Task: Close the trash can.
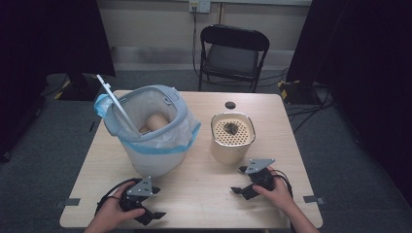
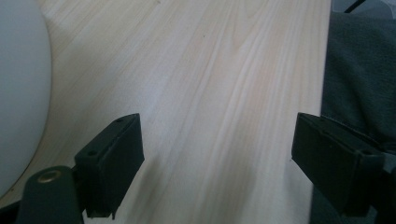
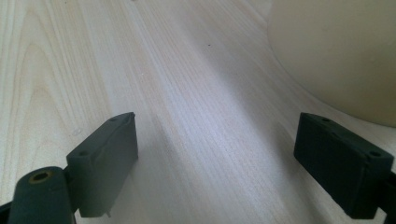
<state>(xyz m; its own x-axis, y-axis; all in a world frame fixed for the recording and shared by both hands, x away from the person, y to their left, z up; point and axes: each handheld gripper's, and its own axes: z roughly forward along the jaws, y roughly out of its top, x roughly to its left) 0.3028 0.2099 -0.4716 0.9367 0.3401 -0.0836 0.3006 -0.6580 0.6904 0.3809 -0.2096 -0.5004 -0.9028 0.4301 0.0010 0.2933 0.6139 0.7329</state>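
Work in hand: both grippers rest near the front edge of the table [image 1: 204,194], each before a container; I judge the next step is a reach to one of these.
Bin: the white bin [image 1: 155,145] with a plastic liner stands at the left-middle of the table, its lid tilted up and a white stick [image 1: 116,104] leaning at its rim; a brown roll-like thing lies inside.
Cream container: the cream container [image 1: 232,141] stands right of the bin, apart from it; its top is a perforated insert with a small dark lump [image 1: 230,128] on it.
Left gripper: the left gripper [image 1: 154,214] is just in front of the bin, jaws apart with only bare wood between them; it holds nothing. In the left gripper view the bin's white wall [image 2: 18,93] is at the left, not touched.
Right gripper: the right gripper [image 1: 241,180] is just in front of the cream container, jaws well apart and empty; the cream wall [image 3: 336,51] is near the right jaw, with a gap.
How to do it well: I think the jaws should stay wide during approach, come in level, and close on a rim only, because the liner is thin and the bin can tip.
Other things: a small dark disc [image 1: 230,105] lies at the far edge; a folding chair [image 1: 233,53] stands behind the table.
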